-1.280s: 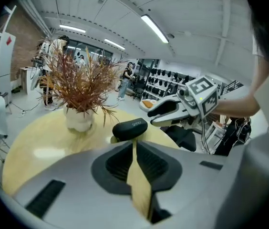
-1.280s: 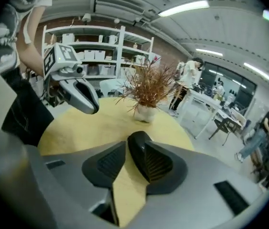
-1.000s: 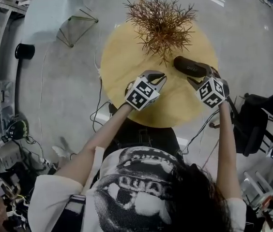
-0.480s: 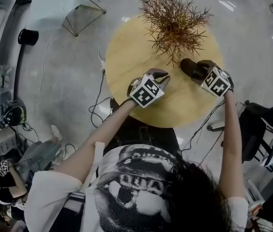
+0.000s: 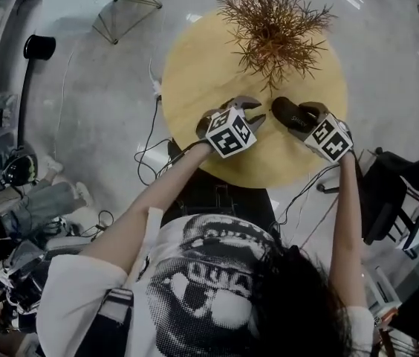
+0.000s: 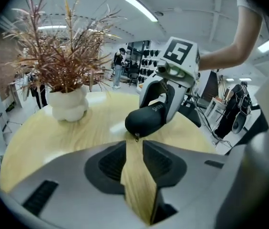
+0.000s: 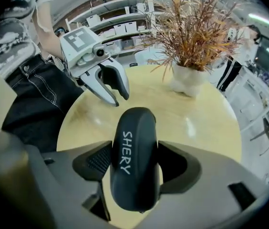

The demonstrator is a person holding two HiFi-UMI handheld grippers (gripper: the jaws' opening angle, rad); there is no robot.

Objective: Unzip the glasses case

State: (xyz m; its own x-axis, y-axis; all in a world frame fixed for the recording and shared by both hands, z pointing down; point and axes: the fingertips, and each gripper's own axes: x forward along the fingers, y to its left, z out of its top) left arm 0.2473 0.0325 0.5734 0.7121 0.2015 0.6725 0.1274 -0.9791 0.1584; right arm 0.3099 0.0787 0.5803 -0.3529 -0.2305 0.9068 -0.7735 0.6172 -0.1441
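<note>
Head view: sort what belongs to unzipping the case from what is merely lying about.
Job: black oval zipped glasses case; its small metal zip pull; right claw, its jaws just closing on the case; left claw, open, empty.
Lying about: dried reddish-brown twig plant in white pot; round pale wooden table; floor cables.

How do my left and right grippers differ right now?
The left gripper has its jaws narrowly apart, only table between them; the right gripper has its jaws, just closing, against the glasses case. The left gripper points at the case's zipper pull; the right gripper straddles its body. Both angle down over the table.
</note>
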